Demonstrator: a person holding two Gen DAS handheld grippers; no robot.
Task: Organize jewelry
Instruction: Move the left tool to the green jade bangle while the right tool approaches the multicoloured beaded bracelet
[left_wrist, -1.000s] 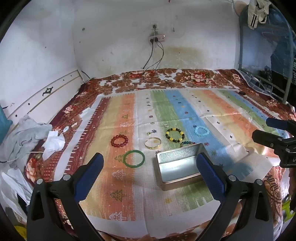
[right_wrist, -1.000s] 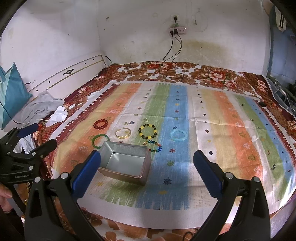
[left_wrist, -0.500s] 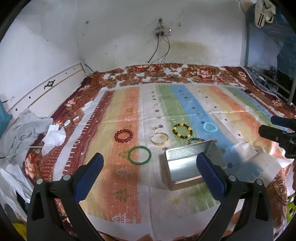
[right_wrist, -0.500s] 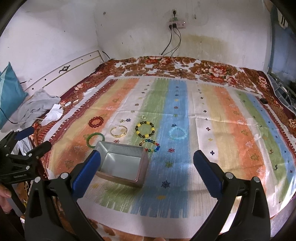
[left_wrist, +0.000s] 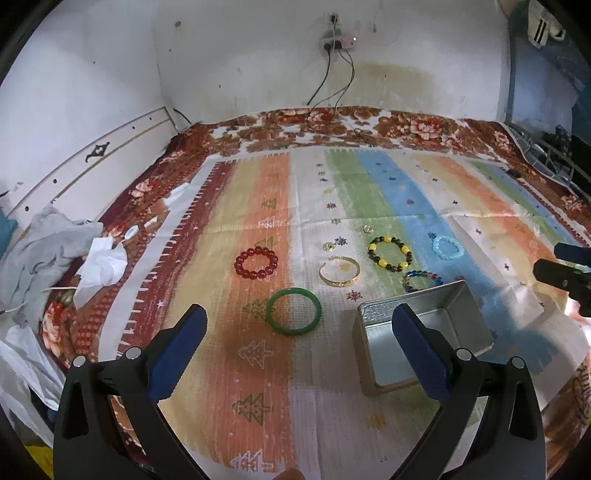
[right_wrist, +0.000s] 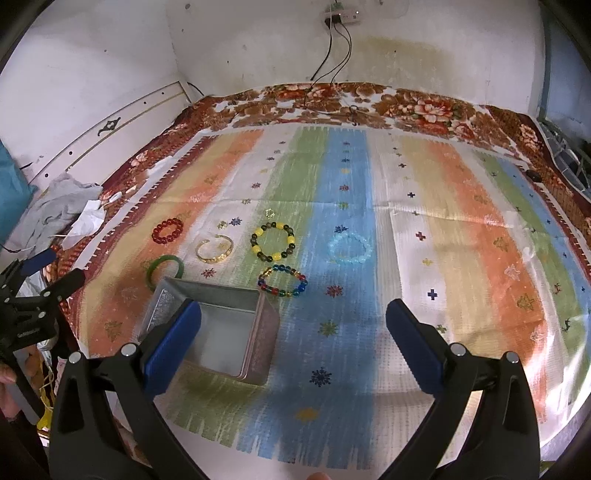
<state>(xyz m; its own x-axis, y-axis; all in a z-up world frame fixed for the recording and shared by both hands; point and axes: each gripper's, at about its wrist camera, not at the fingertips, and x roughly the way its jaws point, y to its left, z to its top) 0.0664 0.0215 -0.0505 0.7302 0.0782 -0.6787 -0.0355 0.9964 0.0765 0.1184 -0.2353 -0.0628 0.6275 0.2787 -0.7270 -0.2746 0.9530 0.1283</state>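
An open metal tin (left_wrist: 424, 338) (right_wrist: 218, 328) sits empty on a striped cloth over the bed. Beyond it lie a green bangle (left_wrist: 293, 311) (right_wrist: 164, 269), a red bead bracelet (left_wrist: 256, 262) (right_wrist: 167, 230), a gold cuff (left_wrist: 339, 270) (right_wrist: 214, 248), a yellow-and-dark bead bracelet (left_wrist: 390, 253) (right_wrist: 273, 241), a multicolour bead bracelet (left_wrist: 421, 279) (right_wrist: 283, 282), a pale blue bracelet (left_wrist: 447, 248) (right_wrist: 350, 249) and two small earrings (left_wrist: 366, 229). My left gripper (left_wrist: 299, 332) hovers open near the green bangle. My right gripper (right_wrist: 293, 325) hovers open over the tin's right side. Both hold nothing.
The striped cloth (right_wrist: 461, 229) covers a floral blanket (left_wrist: 332, 125). Grey clothes and white paper (left_wrist: 74, 254) are piled at the left bed edge. Cables hang from a wall socket (left_wrist: 338, 40). A metal rail (left_wrist: 546, 155) runs along the right side.
Both grippers have moved forward and lower toward the jewelry, so tin and bracelets look larger. The jaws stayed open and nothing on the cloth has shifted.
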